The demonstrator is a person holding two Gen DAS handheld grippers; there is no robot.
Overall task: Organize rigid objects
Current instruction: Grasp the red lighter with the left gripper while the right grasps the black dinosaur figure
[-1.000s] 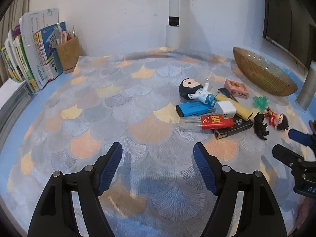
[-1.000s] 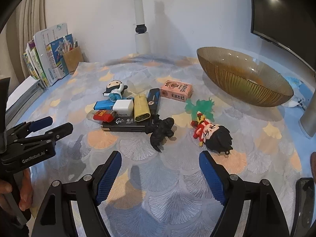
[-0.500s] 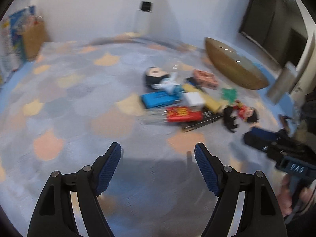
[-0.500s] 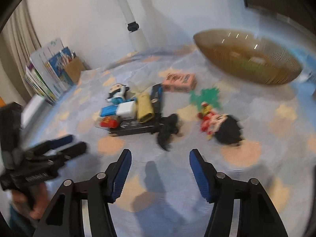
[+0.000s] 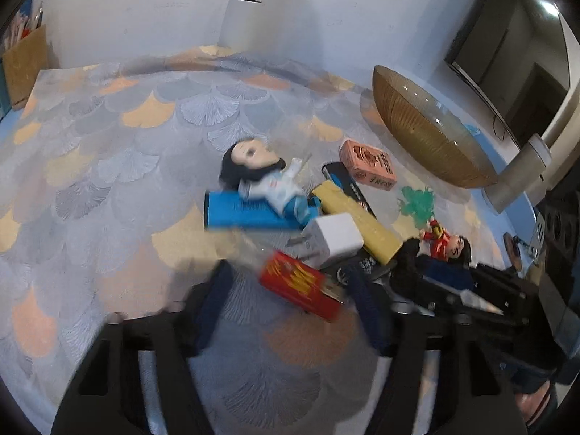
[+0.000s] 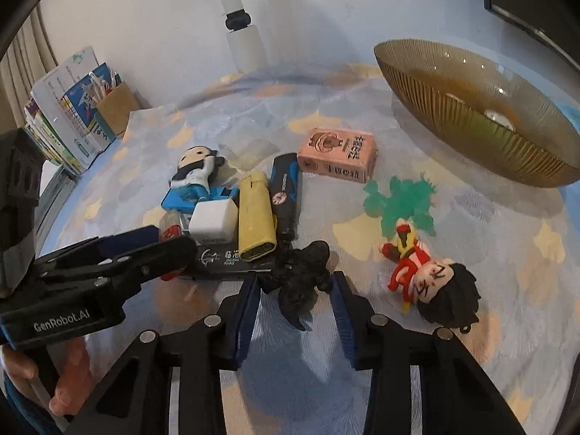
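Note:
A pile of small objects lies on the patterned cloth. My left gripper (image 5: 290, 304) is open, its fingers on either side of the red lighter (image 5: 299, 286); it also shows in the right wrist view (image 6: 156, 243). My right gripper (image 6: 295, 301) is open around the black dinosaur figure (image 6: 301, 275), not closed on it. Nearby are a white charger (image 6: 212, 219), a yellow case (image 6: 255, 217), a blue box (image 5: 250, 212), a boy figurine (image 6: 197, 168), a pink box (image 6: 337, 159), a green toy (image 6: 402, 201) and a red-clothed doll (image 6: 427, 279).
An amber glass bowl (image 6: 471, 108) stands at the back right. Books and a pencil holder (image 6: 116, 108) stand at the back left. A white lamp post (image 6: 243, 32) rises at the back wall. A dark screen (image 5: 514, 58) is at the right.
Both grippers have moved forward into the pile. The left now straddles the red lighter; the right has narrowed and now straddles the black dinosaur.

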